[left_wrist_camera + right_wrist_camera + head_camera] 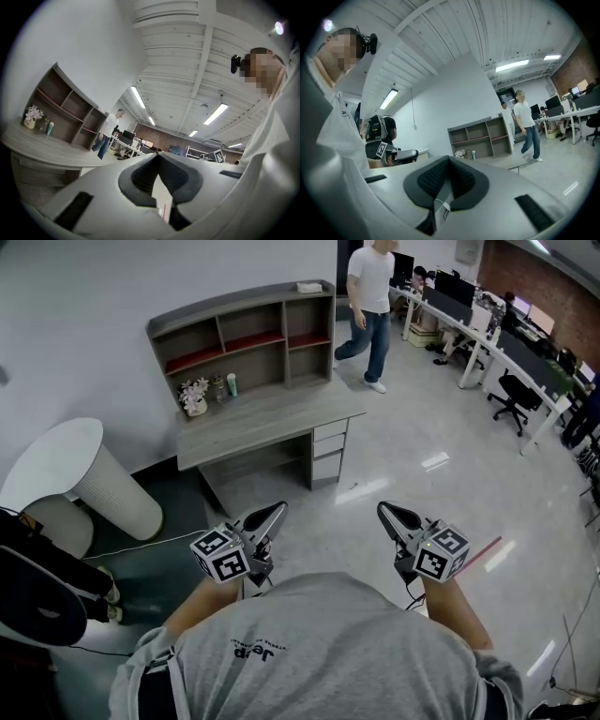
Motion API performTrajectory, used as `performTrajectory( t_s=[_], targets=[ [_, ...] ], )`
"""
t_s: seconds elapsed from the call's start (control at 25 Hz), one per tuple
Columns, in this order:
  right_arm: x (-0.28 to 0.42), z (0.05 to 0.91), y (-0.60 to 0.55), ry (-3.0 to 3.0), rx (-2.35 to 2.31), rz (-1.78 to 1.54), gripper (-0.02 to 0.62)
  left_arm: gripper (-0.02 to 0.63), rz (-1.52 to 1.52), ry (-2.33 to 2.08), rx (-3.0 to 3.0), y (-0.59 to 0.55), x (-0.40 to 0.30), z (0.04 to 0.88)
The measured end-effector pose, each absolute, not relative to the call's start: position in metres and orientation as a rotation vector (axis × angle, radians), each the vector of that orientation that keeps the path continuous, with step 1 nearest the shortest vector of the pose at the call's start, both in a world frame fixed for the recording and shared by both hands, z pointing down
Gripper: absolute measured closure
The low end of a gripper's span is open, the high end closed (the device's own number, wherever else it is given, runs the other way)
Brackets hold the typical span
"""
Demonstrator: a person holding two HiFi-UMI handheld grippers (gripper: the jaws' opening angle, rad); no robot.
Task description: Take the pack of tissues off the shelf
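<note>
Presently the left tongs (268, 517) and right tongs (393, 517) are both closed and empty, held near the person's body. The pack of tissues (308, 287) lies on top of the shelf (246, 334), at its far right end, well apart from both. Judged light, soft and easily crushed; grip gently across its narrow width.

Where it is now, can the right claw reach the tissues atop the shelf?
Probably not: the right claw is far back, with floor and the desk between it and the tissues.
</note>
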State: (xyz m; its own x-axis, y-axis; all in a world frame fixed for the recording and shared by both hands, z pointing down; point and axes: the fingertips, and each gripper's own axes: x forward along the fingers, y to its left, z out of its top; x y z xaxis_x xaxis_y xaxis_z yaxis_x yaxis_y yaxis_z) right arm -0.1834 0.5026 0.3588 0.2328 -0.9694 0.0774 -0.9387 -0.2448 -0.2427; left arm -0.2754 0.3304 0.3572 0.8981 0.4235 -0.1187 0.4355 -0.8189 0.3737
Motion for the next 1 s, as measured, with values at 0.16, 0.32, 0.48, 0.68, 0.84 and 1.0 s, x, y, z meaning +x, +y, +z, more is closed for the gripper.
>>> performTrajectory(
  t_s=[0.16, 0.32, 0.48, 0.68, 0.84, 1.0],
  targets=[
    [-0.179, 0.362, 0.503, 1.830, -2.337, -0.330, 0.583, 0.588, -0.025, 0.632, 2.672, 0.331, -0.272, 0.357],
    [-0.171, 0.365, 0.492, 1.827, -2.339, -0.333, 0.583, 0.588, -0.029, 0.620, 2.665, 0.315, -0.262, 0.357],
    [-0.158, 0.372, 0.467, 1.823, -2.351, -0.352, 0.583, 0.588, -0.026, 0.629, 2.641, 0.291, -0.248, 0.365],
    [-0.129, 0.380, 0.416, 1.805, -2.393, -0.356, 0.583, 0.588, -0.034, 0.671, 2.622, 0.236, -0.218, 0.379],
    [-0.098, 0.377, 0.354, 1.774, -2.408, -0.355, 0.583, 0.588, -0.047, 0.738, 2.612, 0.181, -0.184, 0.379],
    [-0.068, 0.367, 0.286, 1.788, -2.414, -0.355, 0.583, 0.588, -0.042, 0.778, 2.598, 0.127, -0.150, 0.371]
  ],
)
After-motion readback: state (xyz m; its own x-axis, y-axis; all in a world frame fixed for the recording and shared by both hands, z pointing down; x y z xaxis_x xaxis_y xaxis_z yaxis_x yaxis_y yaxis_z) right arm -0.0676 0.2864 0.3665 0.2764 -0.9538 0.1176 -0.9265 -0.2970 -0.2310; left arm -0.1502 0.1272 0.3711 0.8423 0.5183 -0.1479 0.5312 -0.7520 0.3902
